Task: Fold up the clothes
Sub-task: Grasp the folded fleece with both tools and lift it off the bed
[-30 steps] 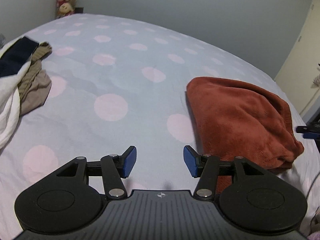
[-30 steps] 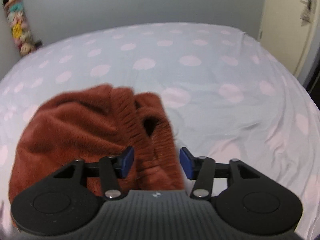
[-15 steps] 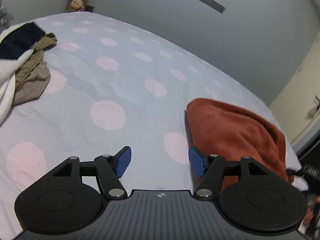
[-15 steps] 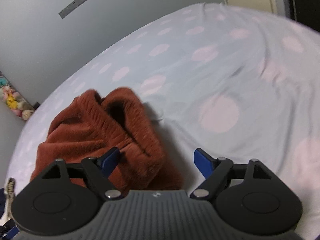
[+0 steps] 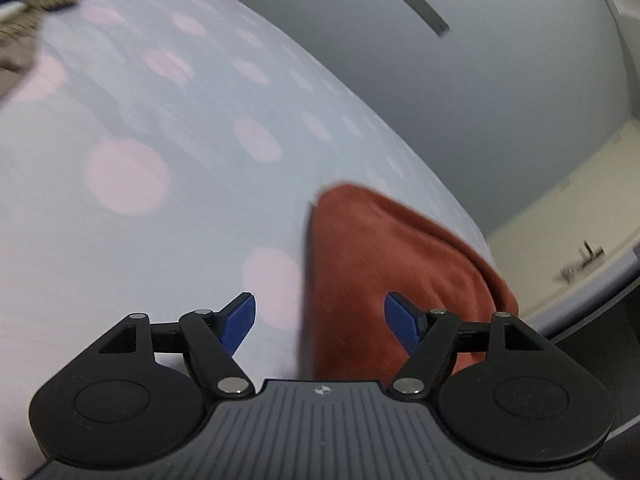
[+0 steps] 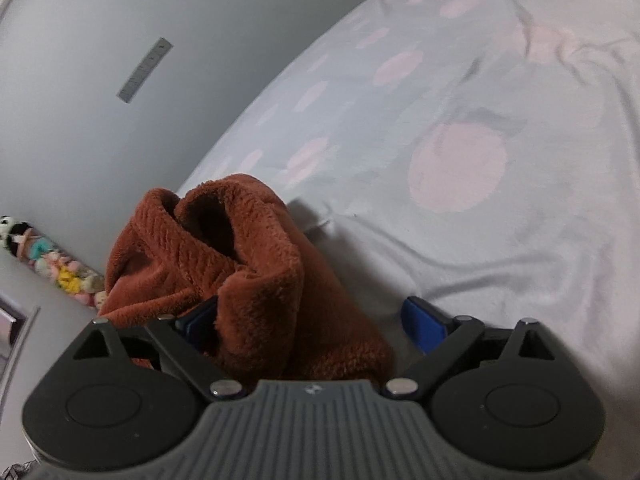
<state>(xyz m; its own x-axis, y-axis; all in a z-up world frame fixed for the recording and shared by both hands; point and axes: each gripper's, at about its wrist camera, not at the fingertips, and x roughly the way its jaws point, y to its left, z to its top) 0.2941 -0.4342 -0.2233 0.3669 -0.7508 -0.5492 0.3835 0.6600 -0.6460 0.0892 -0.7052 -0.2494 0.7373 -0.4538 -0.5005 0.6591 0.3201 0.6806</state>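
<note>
Left tongs (image 5: 318,320): wide, just opened further, straddling left edge of rust fleece garment (image 5: 384,264) at lower centre, empty | Right tongs (image 6: 316,316): wide, just opened, thick fold between, unclamped | Risk: grabbing several layers or bed sheet (image 6: 500,220), spoiling fold; blurred left view.

A bed (image 5: 168,128) is filling most of both views, its pale lilac sheet (image 6: 500,240) carrying large pink dots and lying in soft wrinkles toward the right-wrist view's right side; a plain grey wall (image 5: 500,92) is rising behind the bed, bearing a small grey strip (image 5: 419,7) that is also showing in the right-wrist view (image 6: 145,69); a cream door (image 5: 568,216) is standing at the far right of the left-wrist view; a column of small plush toys (image 6: 52,258) is hanging in the corner by the wall; the light is looking dim and even, casting only faint shadows on the sheet.
</note>
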